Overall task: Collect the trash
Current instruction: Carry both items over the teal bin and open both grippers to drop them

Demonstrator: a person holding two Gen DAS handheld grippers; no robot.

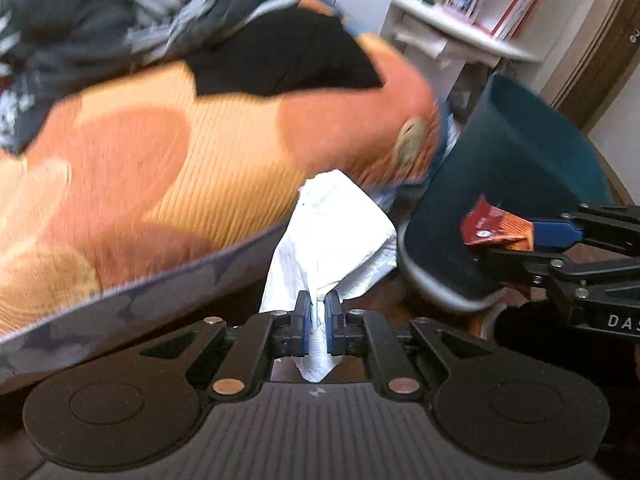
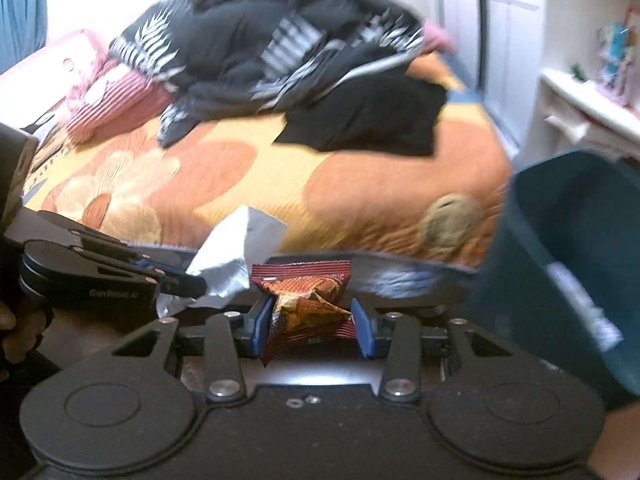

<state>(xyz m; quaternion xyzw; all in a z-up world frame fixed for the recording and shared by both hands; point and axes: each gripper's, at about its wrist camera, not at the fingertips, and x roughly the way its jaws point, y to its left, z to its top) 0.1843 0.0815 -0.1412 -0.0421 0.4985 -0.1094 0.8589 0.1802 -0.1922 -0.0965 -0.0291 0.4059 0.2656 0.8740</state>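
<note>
My left gripper (image 1: 318,304) is shut on a crumpled white tissue (image 1: 340,236), which fans out above the pads and hangs below them. It also shows in the right wrist view as the white tissue (image 2: 236,248) at the left gripper (image 2: 200,284). My right gripper (image 2: 312,316) is shut on a crushed red and orange snack wrapper (image 2: 308,300). In the left wrist view that wrapper (image 1: 496,228) sticks out of the right gripper (image 1: 532,240) in front of the dark teal bin (image 1: 520,184). The bin (image 2: 572,248) stands at the right, beside the bed.
An orange patterned bedspread (image 1: 180,168) covers the bed, with a black cloth (image 1: 288,56) and a heap of dark clothes (image 2: 280,40) on it. A round tan object (image 2: 448,224) lies near the bed's corner. A white shelf (image 1: 460,28) with books stands behind the bin.
</note>
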